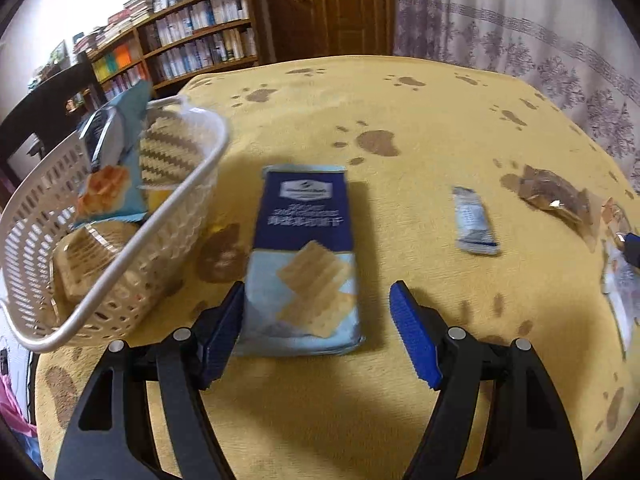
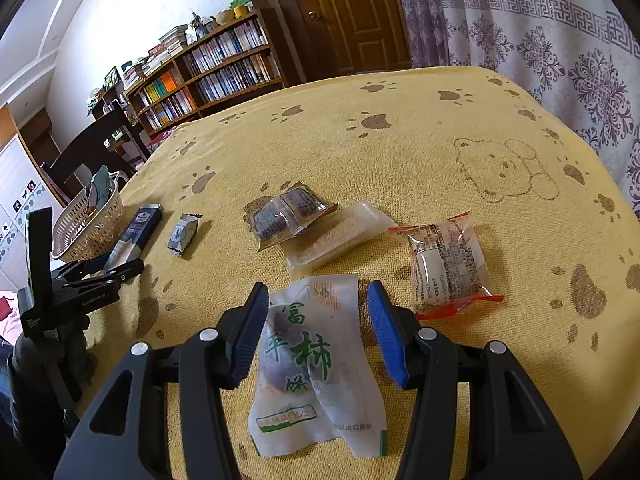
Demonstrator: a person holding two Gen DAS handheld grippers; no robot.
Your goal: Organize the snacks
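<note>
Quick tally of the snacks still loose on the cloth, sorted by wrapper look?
Blue cracker pack: 1
Small silver-blue bar: 1
Clear packs: 3
White pack with green print: 1
Total: 6

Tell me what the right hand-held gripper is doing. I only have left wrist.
Observer: The right hand-held gripper is open, with one finger on either side of a white pouch with green lettering that lies on the yellow cloth.
Operator: Anything beside it?
Observer: A red-edged clear packet lies to the pouch's right, apart from it.
Operator: More loose snacks ahead?
Observer: A pale long packet lies just beyond the pouch, and a dark-filled clear packet overlaps its far-left end.
</note>
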